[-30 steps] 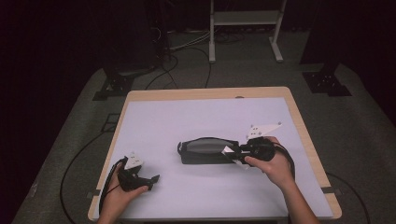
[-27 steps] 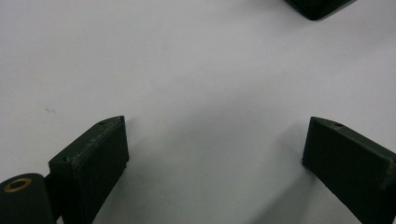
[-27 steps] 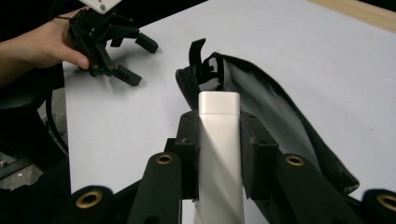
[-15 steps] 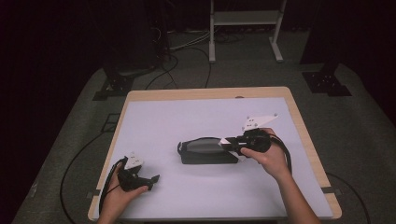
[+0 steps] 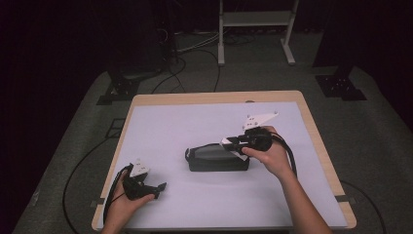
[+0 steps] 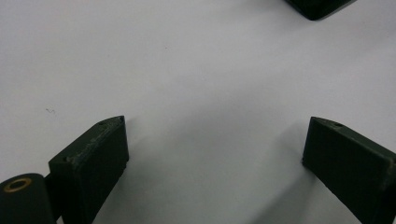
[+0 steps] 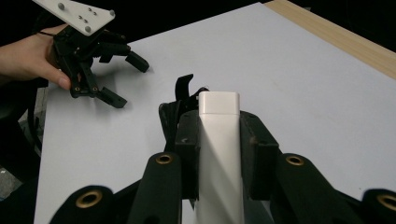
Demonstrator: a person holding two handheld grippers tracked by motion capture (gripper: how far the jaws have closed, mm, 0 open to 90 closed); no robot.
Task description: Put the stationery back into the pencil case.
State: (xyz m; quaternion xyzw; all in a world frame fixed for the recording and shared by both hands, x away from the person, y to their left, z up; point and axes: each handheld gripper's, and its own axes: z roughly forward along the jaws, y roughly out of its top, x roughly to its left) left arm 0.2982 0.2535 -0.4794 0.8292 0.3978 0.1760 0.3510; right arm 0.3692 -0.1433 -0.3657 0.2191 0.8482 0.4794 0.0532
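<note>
White block (image 7: 218, 140) is grasped by right hand-held gripper (image 5: 234, 144), clenched on it, just above right end of black pouch (image 5: 216, 158). Pouch is laid mid-desk (image 5: 195, 122). Left hand-held gripper (image 5: 158, 189) is held released, well apart from pouch, toward near left.

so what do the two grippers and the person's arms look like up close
Both are black handheld tools. The left gripper has two blocky black jaws, brass-ringed pivots, a white plate with small holes on top and a black cable looping off its back. The right gripper has the same black frame, plate and cable. Both forearms are bare, no sleeves in view.
</note>
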